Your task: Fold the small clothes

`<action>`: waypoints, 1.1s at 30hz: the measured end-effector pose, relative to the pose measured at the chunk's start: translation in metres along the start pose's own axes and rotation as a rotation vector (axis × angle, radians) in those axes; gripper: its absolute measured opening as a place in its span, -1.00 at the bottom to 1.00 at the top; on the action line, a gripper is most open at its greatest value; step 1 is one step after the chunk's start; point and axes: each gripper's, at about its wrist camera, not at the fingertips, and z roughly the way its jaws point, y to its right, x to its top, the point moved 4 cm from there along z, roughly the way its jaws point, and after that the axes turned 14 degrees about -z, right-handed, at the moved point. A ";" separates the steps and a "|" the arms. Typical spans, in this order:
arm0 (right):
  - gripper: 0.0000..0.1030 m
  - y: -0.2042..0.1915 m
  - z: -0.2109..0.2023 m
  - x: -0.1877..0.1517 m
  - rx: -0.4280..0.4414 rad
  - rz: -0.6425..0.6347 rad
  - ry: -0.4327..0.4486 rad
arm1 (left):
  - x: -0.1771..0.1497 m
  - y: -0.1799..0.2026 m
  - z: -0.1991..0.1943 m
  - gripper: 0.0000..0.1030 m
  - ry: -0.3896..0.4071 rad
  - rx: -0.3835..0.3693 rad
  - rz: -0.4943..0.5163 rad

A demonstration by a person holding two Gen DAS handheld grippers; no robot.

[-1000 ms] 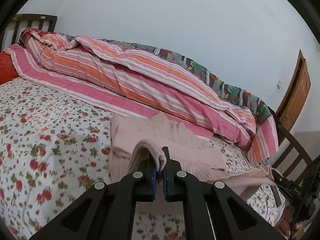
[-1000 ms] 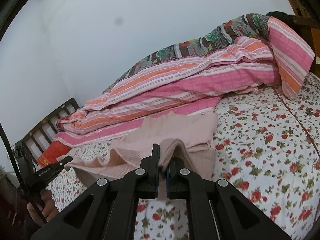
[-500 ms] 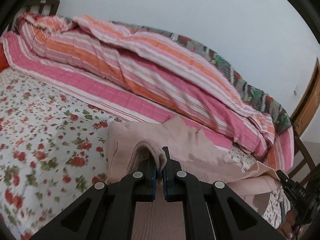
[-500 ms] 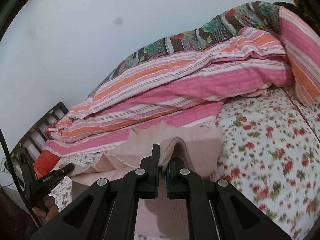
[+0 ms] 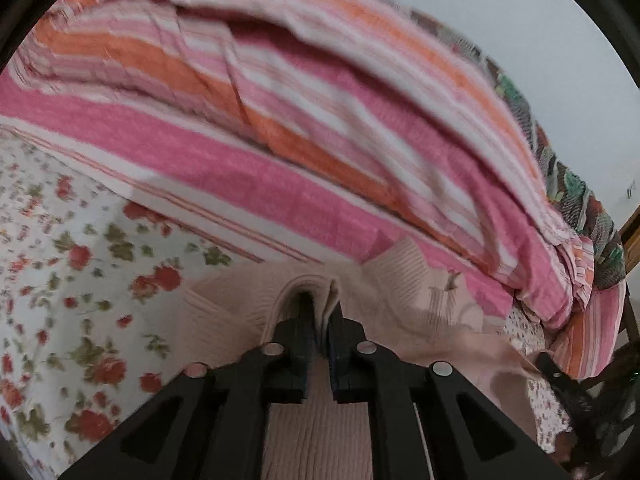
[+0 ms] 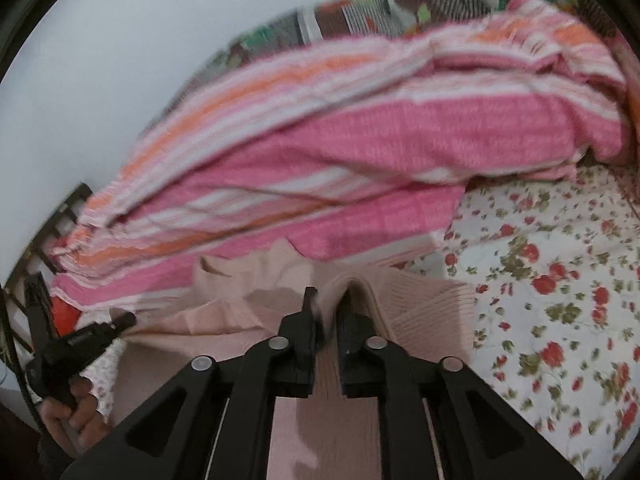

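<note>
Left wrist view: both grippers, left gripper and right gripper, are opening around the pink sweater beside the striped quilt; let go gently so it lies flat.

Pale pink ribbed sweater, pink-orange striped quilt, red-floral white sheet

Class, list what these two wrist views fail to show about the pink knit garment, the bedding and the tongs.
- Left wrist view: the near part of the pink knit garment is hidden under the left tongs; what kind of garment it is stays unclear.
- Right wrist view: motion blur smears the striped quilt.
- Right wrist view: whether the right tongs, now opening, still press the fold is unclear.
- Both views: the floral sheet is cut off by the lens edge.
</note>
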 end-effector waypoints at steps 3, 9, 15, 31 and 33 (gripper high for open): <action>-0.39 0.005 0.003 -0.005 0.032 -0.005 -0.028 | 0.000 -0.006 -0.004 -0.15 0.017 0.010 -0.012; -0.30 0.001 -0.019 -0.020 -0.038 -0.096 -0.024 | -0.006 -0.013 -0.023 0.15 0.046 -0.027 0.000; -0.29 -0.001 -0.060 -0.051 -0.028 -0.124 -0.029 | -0.028 -0.027 -0.049 0.15 0.043 -0.016 0.045; -0.13 -0.035 -0.102 -0.148 0.139 -0.112 -0.112 | -0.143 -0.075 -0.121 0.24 -0.032 -0.166 0.046; -0.12 -0.033 -0.091 -0.152 0.139 -0.062 -0.128 | -0.144 -0.076 -0.111 0.21 -0.060 -0.179 -0.001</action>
